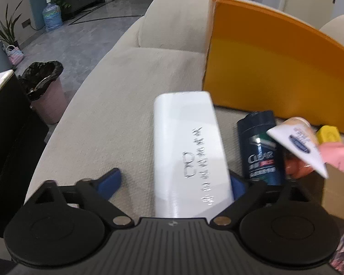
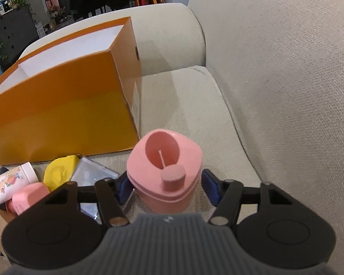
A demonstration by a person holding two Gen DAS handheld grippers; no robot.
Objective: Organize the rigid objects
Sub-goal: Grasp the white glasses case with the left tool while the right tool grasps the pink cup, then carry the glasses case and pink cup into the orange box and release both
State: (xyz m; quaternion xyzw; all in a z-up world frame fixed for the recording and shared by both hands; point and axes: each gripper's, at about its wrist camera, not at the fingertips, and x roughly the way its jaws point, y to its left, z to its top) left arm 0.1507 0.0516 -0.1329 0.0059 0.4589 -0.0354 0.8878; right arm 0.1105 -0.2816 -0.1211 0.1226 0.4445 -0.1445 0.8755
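Note:
My left gripper [image 1: 175,181] is open around a white rectangular box with handwriting [image 1: 188,153]; the box lies against the right blue finger [image 1: 237,186] and the left finger [image 1: 110,182] stands apart from it. My right gripper [image 2: 166,186] has its fingers at both sides of a pink bottle with a flip cap [image 2: 166,174]; whether they press it I cannot tell. An orange box [image 2: 62,105] with a white inside stands open on the beige sofa [image 2: 275,80]; it also shows in the left wrist view [image 1: 270,68].
A dark blue Clear bottle [image 1: 261,146], a white tube [image 1: 298,144], a yellow object [image 1: 328,134] and pink items [image 1: 337,157] lie clustered by a cardboard box [image 1: 339,197]. A bin with a black bag [image 1: 45,89] stands on the floor at left.

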